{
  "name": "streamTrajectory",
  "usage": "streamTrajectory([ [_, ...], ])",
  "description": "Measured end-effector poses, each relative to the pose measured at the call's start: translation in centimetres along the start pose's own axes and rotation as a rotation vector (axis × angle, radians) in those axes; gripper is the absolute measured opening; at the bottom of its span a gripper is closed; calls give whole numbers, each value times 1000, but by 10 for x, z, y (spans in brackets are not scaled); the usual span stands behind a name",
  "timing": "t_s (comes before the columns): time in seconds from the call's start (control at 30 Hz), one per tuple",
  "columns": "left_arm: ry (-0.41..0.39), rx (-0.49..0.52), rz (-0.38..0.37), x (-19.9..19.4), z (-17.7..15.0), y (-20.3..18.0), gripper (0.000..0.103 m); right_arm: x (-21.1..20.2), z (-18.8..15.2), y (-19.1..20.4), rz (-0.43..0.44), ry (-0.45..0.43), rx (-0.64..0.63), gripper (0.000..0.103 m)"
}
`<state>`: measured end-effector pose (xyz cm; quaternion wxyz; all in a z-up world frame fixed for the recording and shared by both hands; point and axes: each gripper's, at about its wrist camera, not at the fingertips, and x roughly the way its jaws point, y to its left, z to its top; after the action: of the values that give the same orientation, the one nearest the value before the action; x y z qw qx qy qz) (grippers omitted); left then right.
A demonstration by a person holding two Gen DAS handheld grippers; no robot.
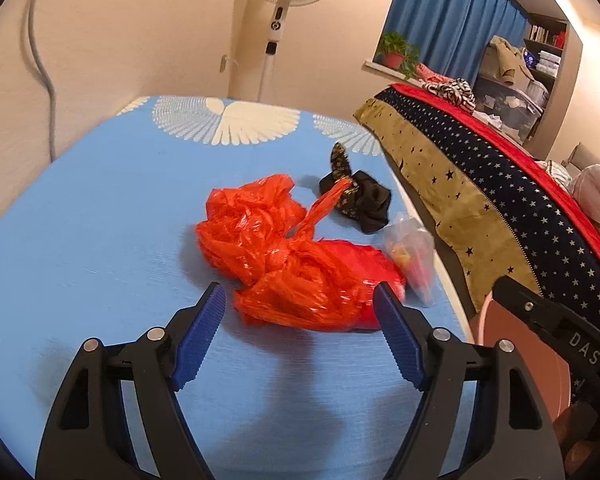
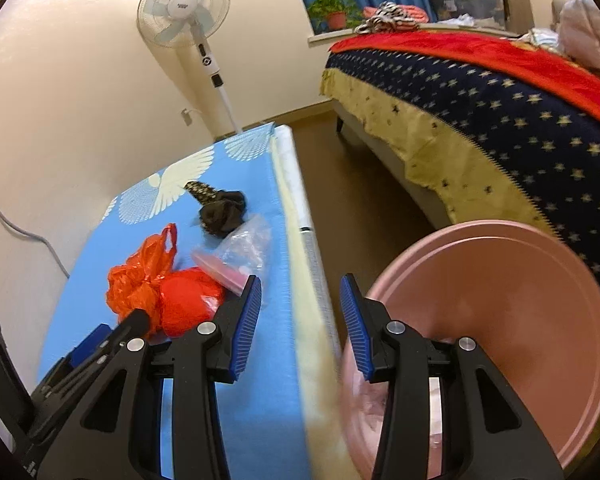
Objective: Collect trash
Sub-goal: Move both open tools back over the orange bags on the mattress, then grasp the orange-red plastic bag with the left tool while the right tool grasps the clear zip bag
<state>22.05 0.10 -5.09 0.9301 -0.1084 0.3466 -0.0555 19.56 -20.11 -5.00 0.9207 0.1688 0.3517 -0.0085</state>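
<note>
A crumpled orange-red plastic bag (image 1: 292, 256) lies on the blue tablecloth (image 1: 100, 240). My left gripper (image 1: 300, 312) is open, its blue pads on either side of the bag's near end, apart from it. A clear plastic bag (image 1: 412, 256) with small coloured items lies to its right, and a dark cloth item (image 1: 356, 196) lies behind. In the right wrist view the red bag (image 2: 160, 288), clear bag (image 2: 244, 252) and dark cloth (image 2: 220, 208) lie left of my right gripper (image 2: 300, 320), which is open over the table's edge beside a pink bin (image 2: 500, 320).
A standing fan (image 2: 188, 12) is behind the table by the wall. A bed with a star-patterned cover (image 2: 500, 120) stands to the right across brown floor (image 2: 360, 200). A grey cable (image 1: 44, 60) hangs down the left wall. The pink bin (image 1: 520, 352) sits below the table's right edge.
</note>
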Motion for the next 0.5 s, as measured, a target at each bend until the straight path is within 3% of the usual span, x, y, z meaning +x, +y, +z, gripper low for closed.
streamTrajectory([
  [0.17,34,-71,-2,6,0,15,38,26,2,19,34,37,-17,47],
  [0.33,29,-112,-4,4,-2,23,20,48,-1,32,37,81,-40,49],
  [0.5,25,-141,7,3,-2,30,14,56,-4,35,37,89,-45,48],
])
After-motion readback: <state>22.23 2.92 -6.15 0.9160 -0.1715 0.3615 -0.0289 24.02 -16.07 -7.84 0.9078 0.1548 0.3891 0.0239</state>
